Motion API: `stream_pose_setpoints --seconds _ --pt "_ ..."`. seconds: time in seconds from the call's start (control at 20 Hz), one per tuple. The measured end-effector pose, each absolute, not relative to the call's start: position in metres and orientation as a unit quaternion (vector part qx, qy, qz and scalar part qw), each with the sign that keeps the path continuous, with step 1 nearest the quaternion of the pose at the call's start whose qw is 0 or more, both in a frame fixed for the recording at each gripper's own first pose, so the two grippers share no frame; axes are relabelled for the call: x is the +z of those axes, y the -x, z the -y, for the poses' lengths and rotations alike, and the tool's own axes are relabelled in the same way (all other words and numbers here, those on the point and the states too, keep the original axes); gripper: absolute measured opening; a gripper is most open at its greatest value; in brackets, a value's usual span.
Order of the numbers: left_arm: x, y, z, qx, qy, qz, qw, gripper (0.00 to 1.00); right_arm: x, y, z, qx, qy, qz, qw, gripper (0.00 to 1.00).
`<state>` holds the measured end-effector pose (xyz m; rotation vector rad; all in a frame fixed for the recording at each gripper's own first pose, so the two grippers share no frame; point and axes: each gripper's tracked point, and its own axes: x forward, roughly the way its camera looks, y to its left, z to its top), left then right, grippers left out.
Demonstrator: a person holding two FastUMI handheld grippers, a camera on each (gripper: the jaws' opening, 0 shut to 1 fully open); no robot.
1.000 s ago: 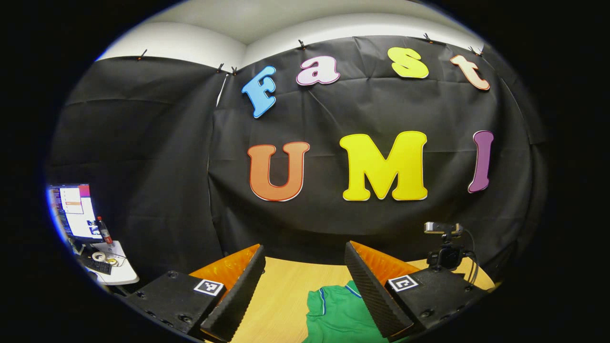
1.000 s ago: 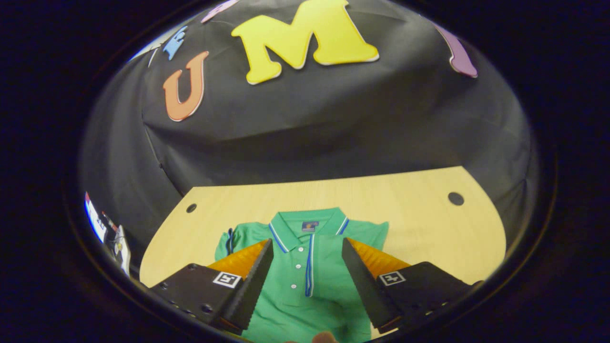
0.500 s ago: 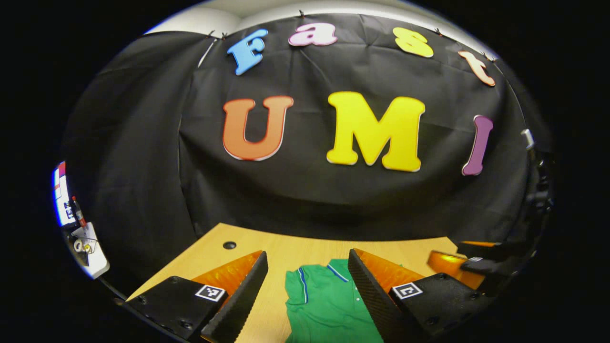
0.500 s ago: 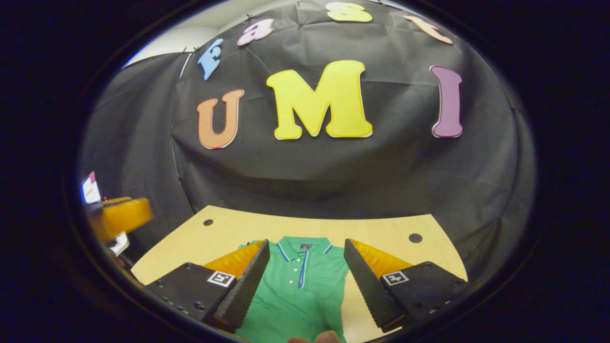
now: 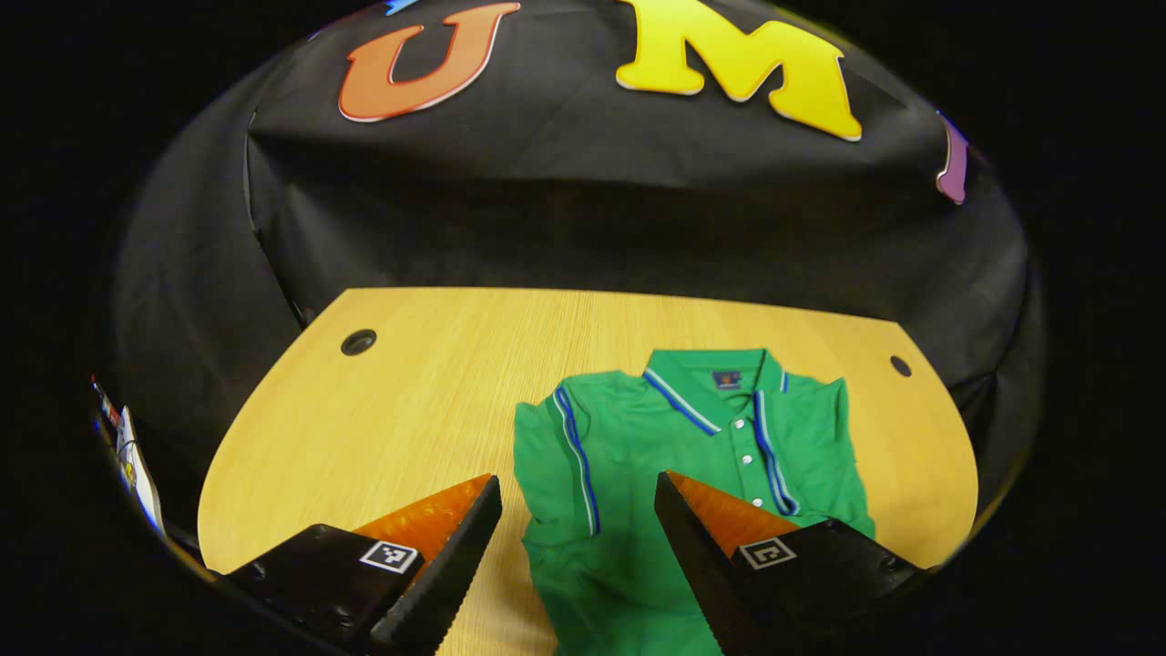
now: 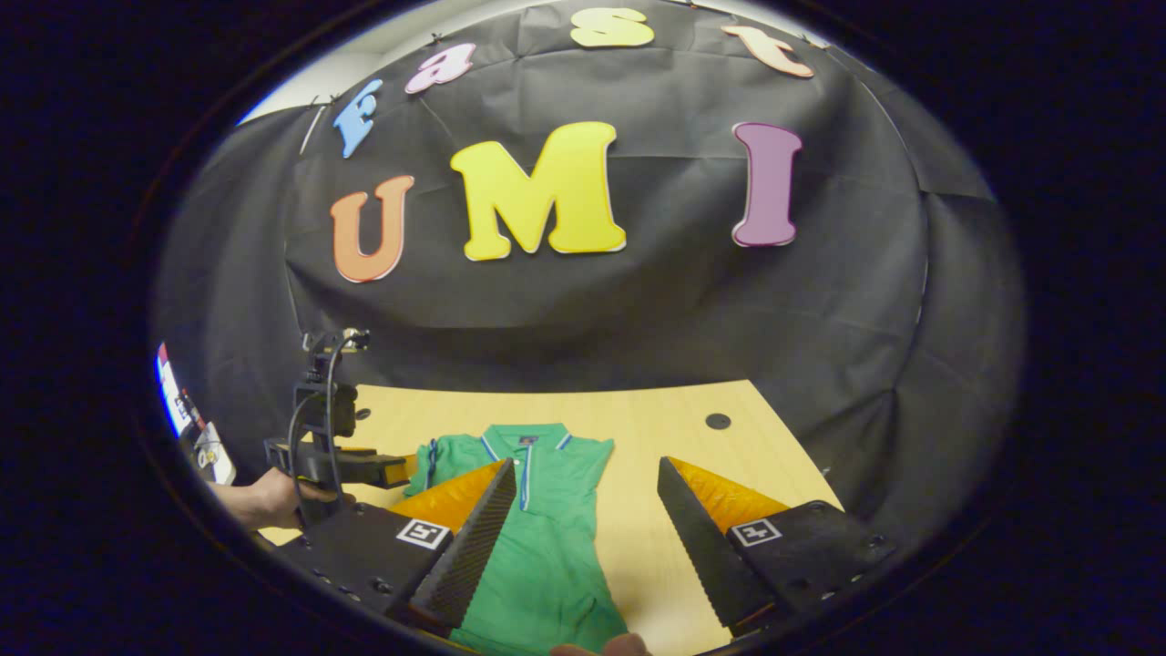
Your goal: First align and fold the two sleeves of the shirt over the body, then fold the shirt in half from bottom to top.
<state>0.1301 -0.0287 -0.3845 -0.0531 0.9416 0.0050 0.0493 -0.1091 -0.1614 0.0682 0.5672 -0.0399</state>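
Since a second ago, your left gripper (image 5: 577, 510) has tipped down from facing the booth wall, so the left gripper view now looks over the whole wooden table (image 5: 410, 401) and the green polo shirt (image 5: 674, 456). Your right gripper (image 6: 586, 510) has lifted its aim over the same second, bringing more of the wall and less of the shirt into the right gripper view.

Both sets of tongs stand wide open, fingers well apart, with nothing held between them. Neither touches the cloth.

In the left gripper view, the shirt lies flat on the right half of the table, collar (image 5: 720, 383) toward the far wall, buttons facing up. Its sleeve (image 5: 560, 446) on the left side of that view, edged with a blue and white stripe, lies folded over the body. The open fingers frame the lower left part of the shirt from above.

In the right gripper view, the shirt (image 6: 537, 538) lies on the table (image 6: 656, 428), ahead and left of centre, collar away from you. Your left gripper (image 6: 392, 469) shows at the left edge, just beside the shirt's shoulder, held in your hand (image 6: 273, 497), with a small camera (image 6: 323, 401) riding on top. A cable hole (image 6: 718, 421) sits in the table's far right corner.
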Motion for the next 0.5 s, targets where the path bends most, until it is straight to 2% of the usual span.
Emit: stream_pose_setpoints --seconds 0.15,0.2,0.25,0.4,0.45,0.5 --pt "-0.425 -0.136 0.026 -0.003 0.019 -0.489 0.872 1.00 -0.170 -0.046 0.121 -0.038 -0.036 -0.294 0.954 0.96" --pt "-0.436 -0.137 0.022 -0.001 0.013 -0.500 0.866 1.00 -0.173 -0.046 0.122 -0.039 -0.037 -0.299 0.953 0.92" --pt "-0.445 -0.140 0.022 -0.003 0.010 -0.505 0.863 1.00 -0.175 -0.045 0.121 -0.039 -0.035 -0.303 0.952 0.96" --pt "-0.462 -0.142 0.017 -0.002 0.003 -0.522 0.853 1.00 -0.179 -0.047 0.115 -0.036 -0.034 -0.310 0.950 0.96" --pt "-0.464 -0.141 0.018 -0.004 0.009 -0.526 0.851 0.98 -0.181 -0.047 0.113 -0.035 -0.038 -0.313 0.948 0.96" --pt "-0.465 -0.145 0.020 -0.014 0.015 -0.523 0.852 0.90 -0.183 -0.048 0.110 -0.034 -0.042 -0.316 0.947 0.96"
